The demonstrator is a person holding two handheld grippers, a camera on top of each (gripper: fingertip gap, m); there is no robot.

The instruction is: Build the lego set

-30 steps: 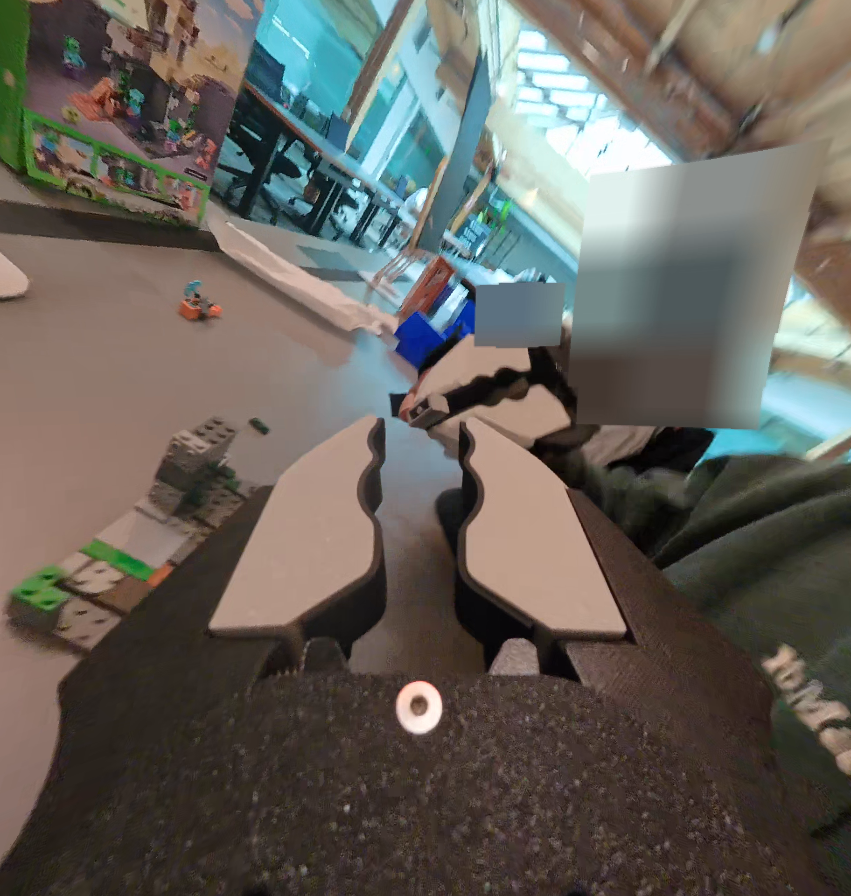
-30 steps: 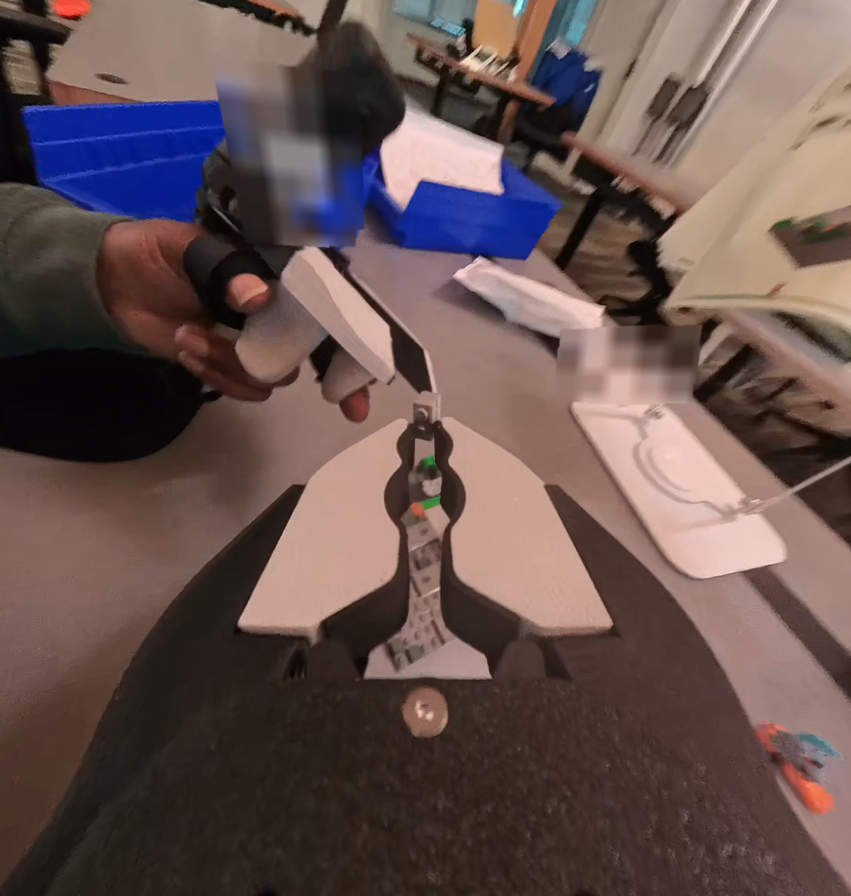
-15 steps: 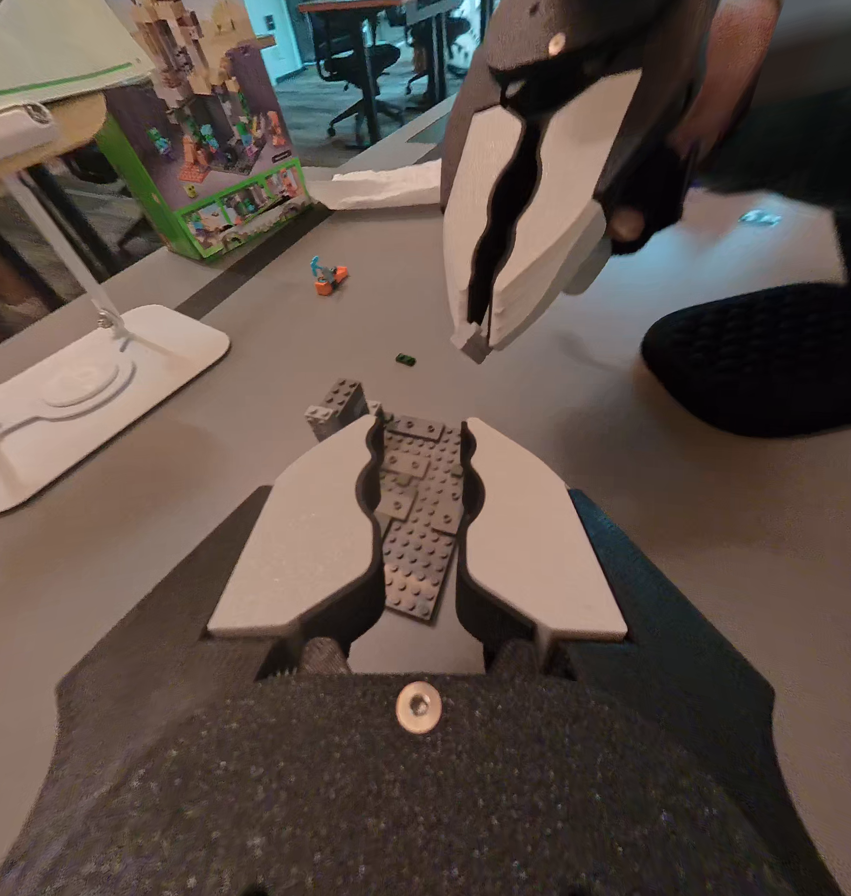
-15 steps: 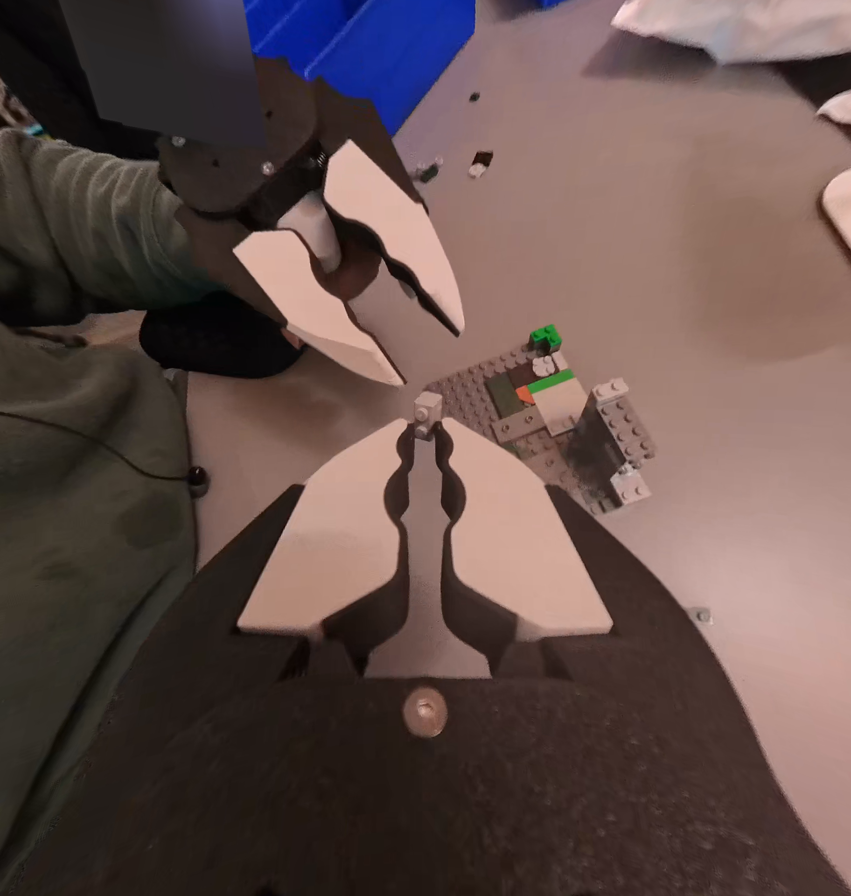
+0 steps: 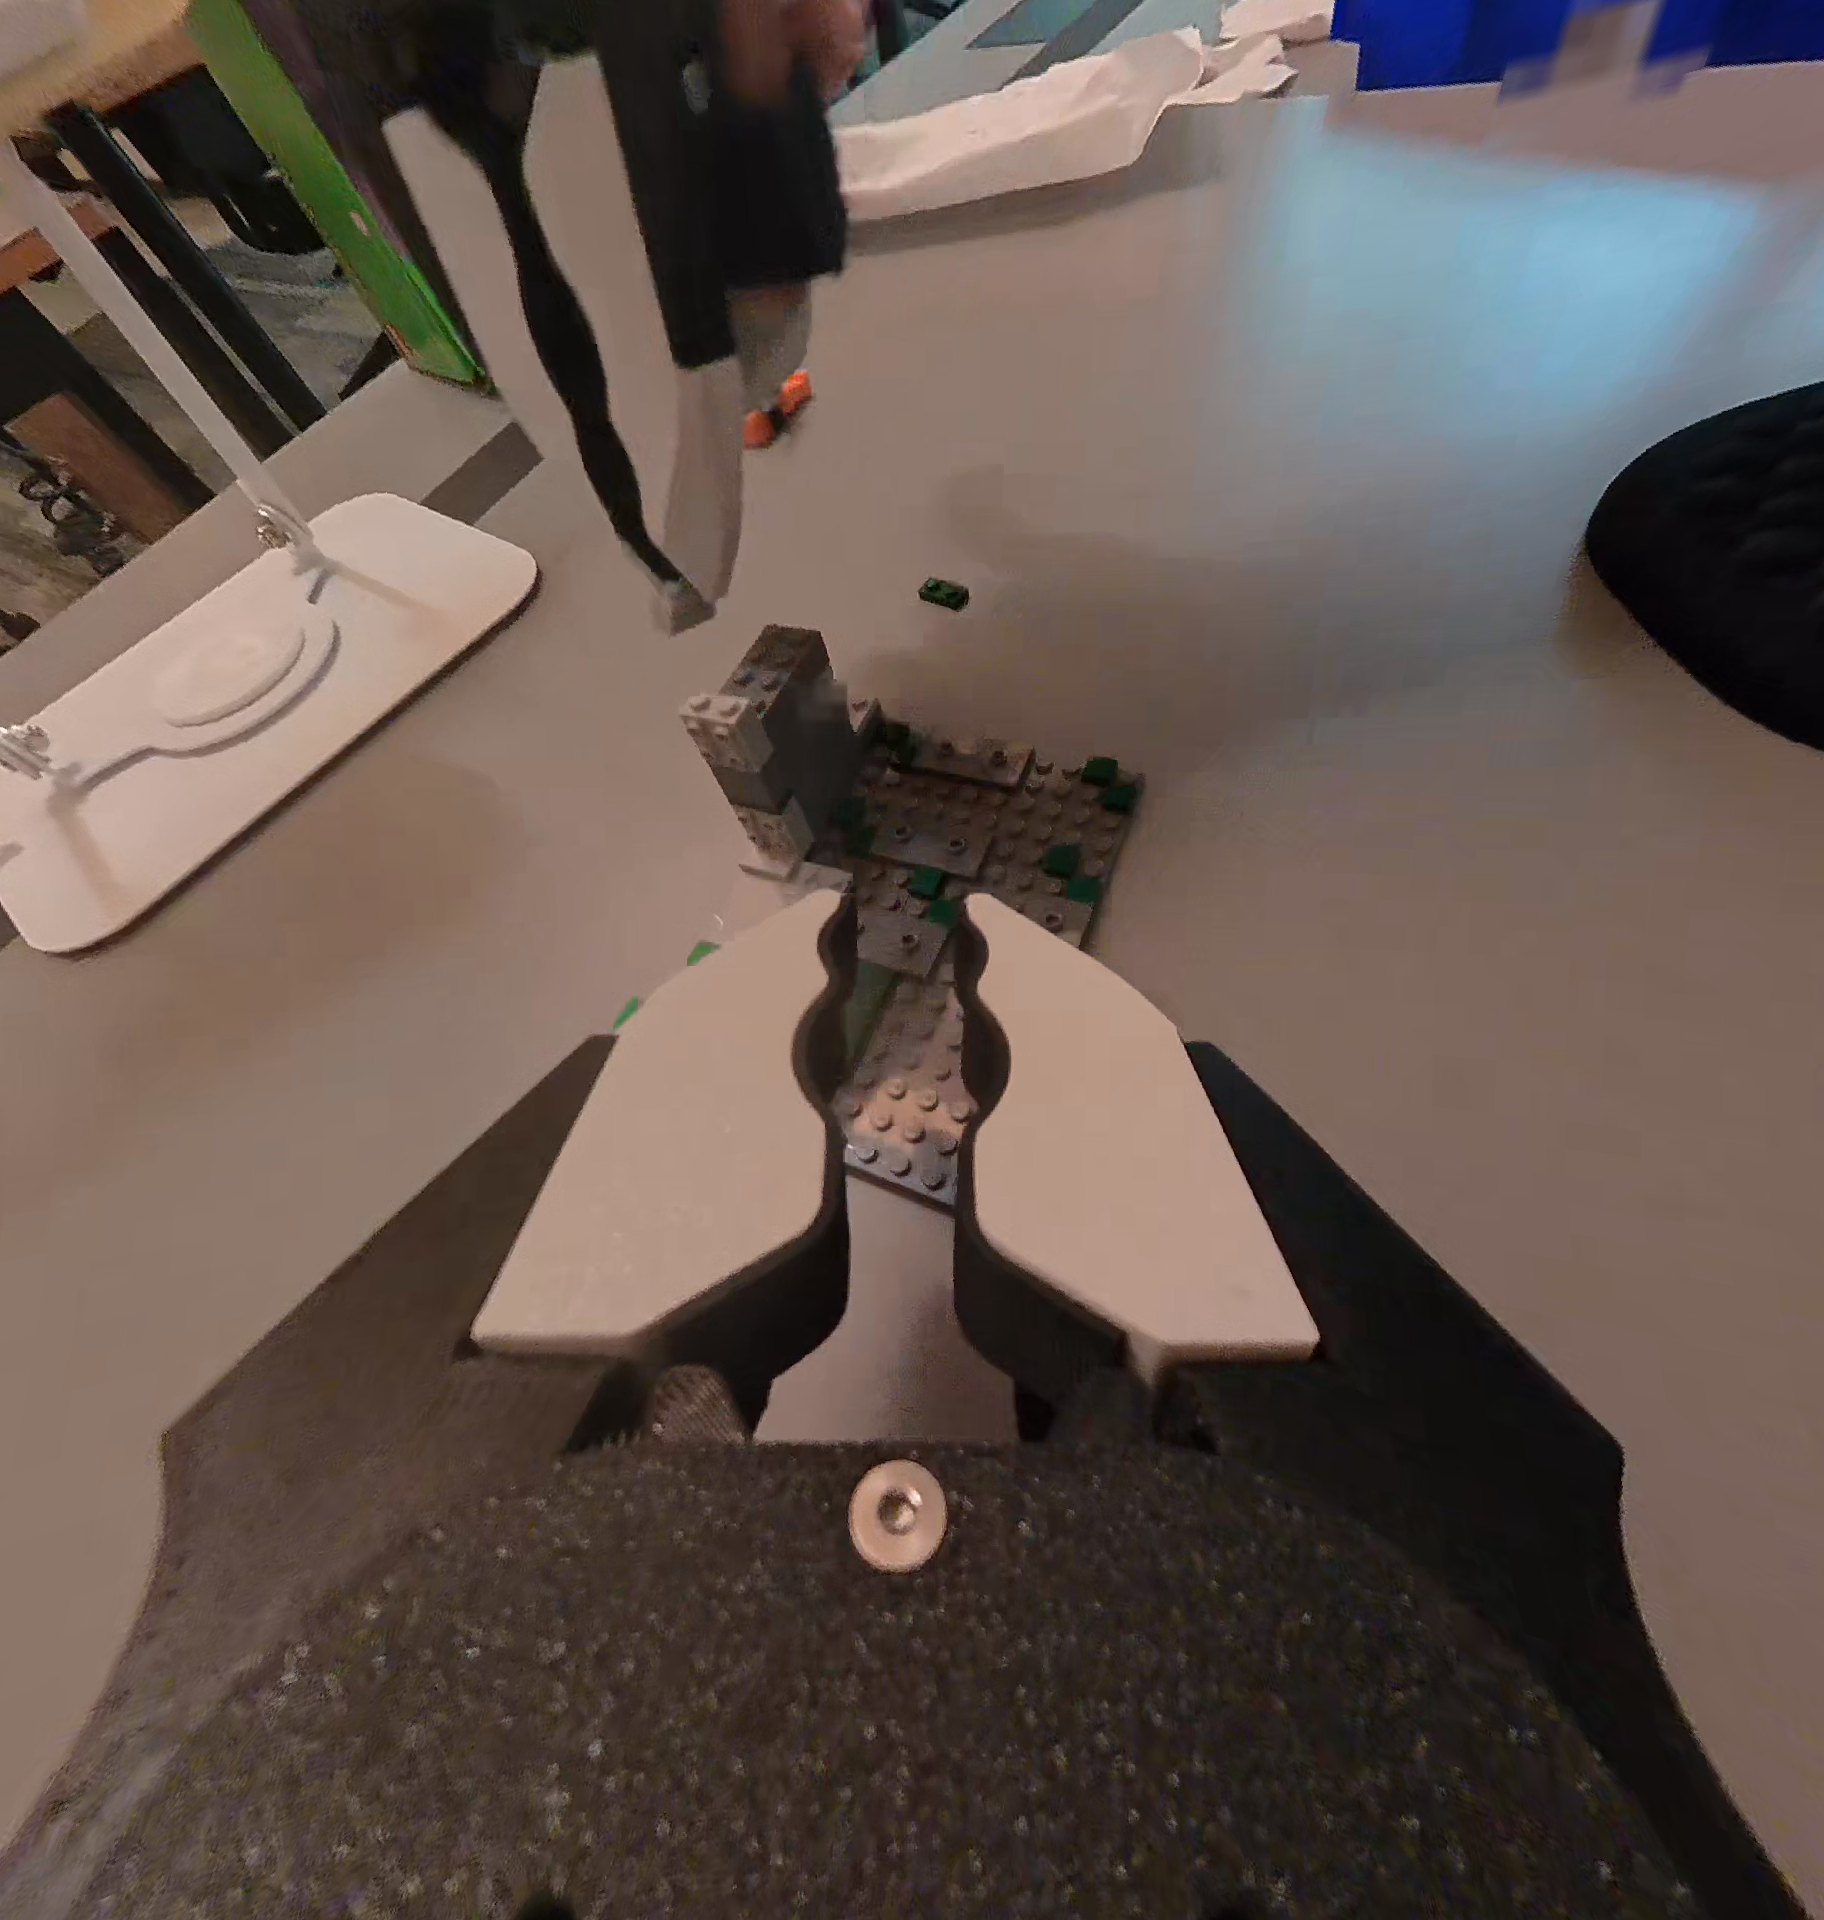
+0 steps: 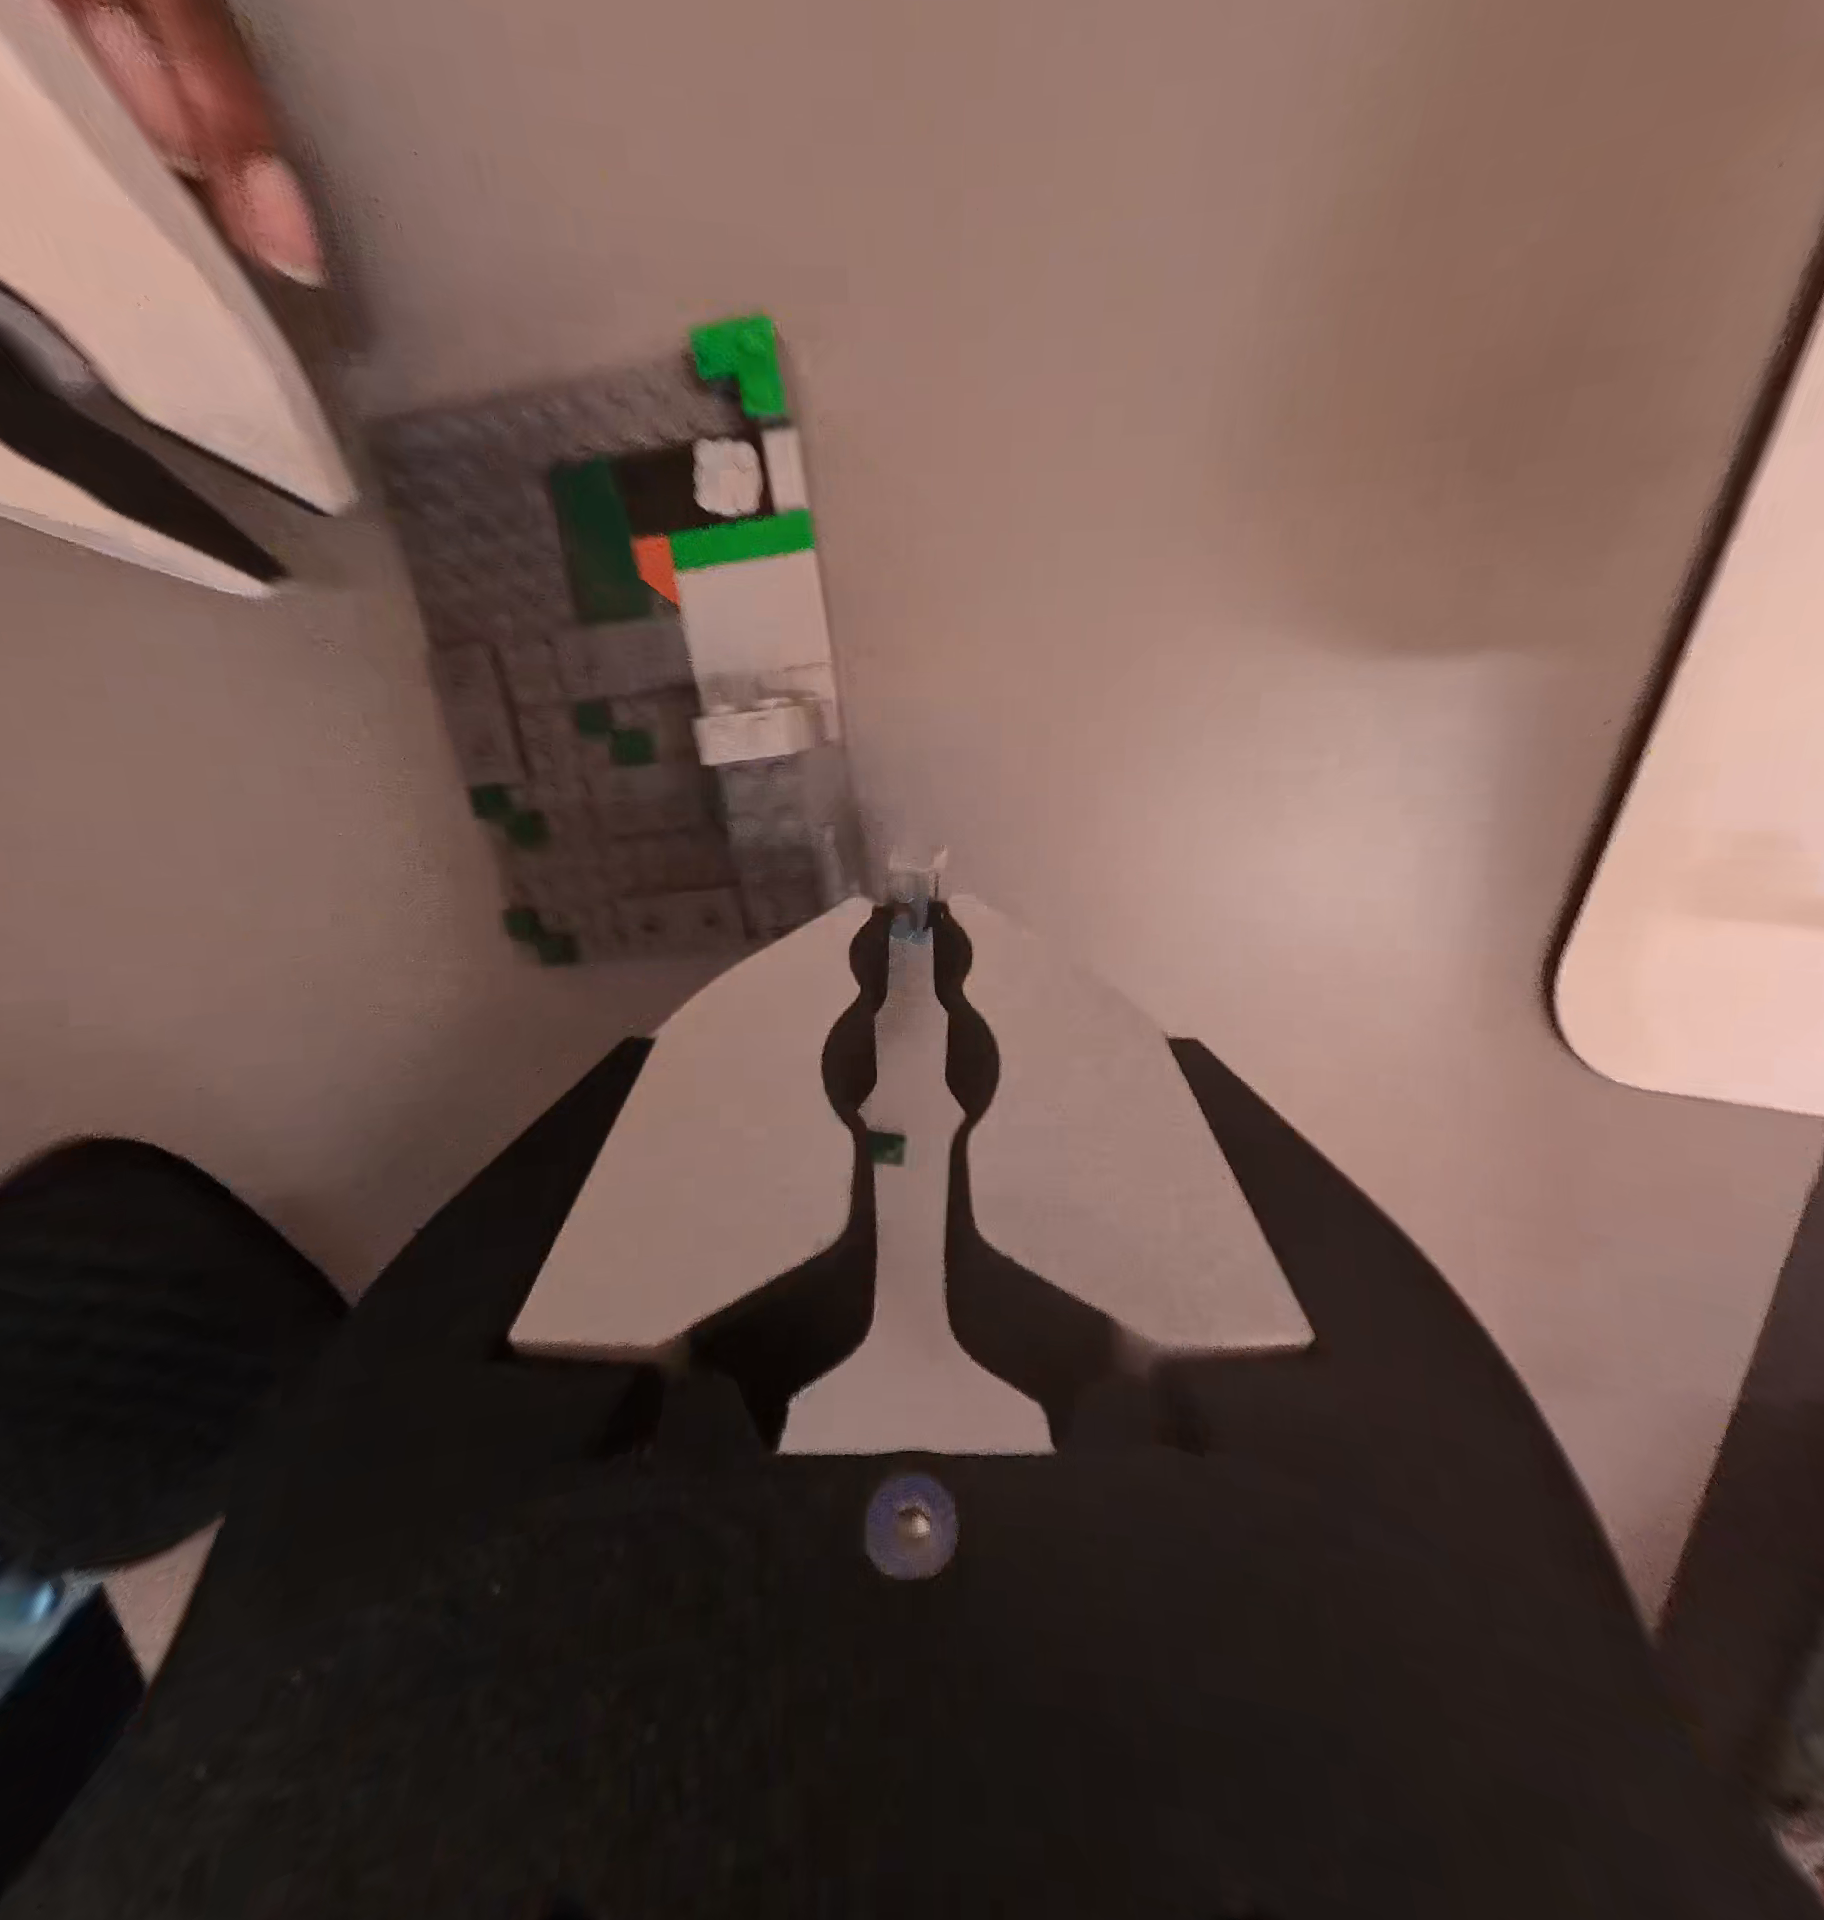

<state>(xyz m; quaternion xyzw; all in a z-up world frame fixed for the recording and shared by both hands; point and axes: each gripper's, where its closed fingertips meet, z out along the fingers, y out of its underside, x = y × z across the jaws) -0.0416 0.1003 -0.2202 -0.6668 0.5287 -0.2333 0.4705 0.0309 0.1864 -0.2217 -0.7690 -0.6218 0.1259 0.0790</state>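
The right gripper (image 6: 910, 914), jaws pinching a small grey brick (image 6: 910, 883) by its edge, may drop it over the grey studded baseplate build (image 6: 617, 675); the left gripper's (image 5: 897, 914) jaws are spread, empty.

A flat grey studded lego baseplate (image 5: 1001, 831), dotted with dark green pieces and carrying a grey stepped brick tower (image 5: 773, 727) at one corner, lies on the grey tabletop (image 5: 1407, 935), while a small light grey brick (image 6: 910, 878) sits pinched above it.
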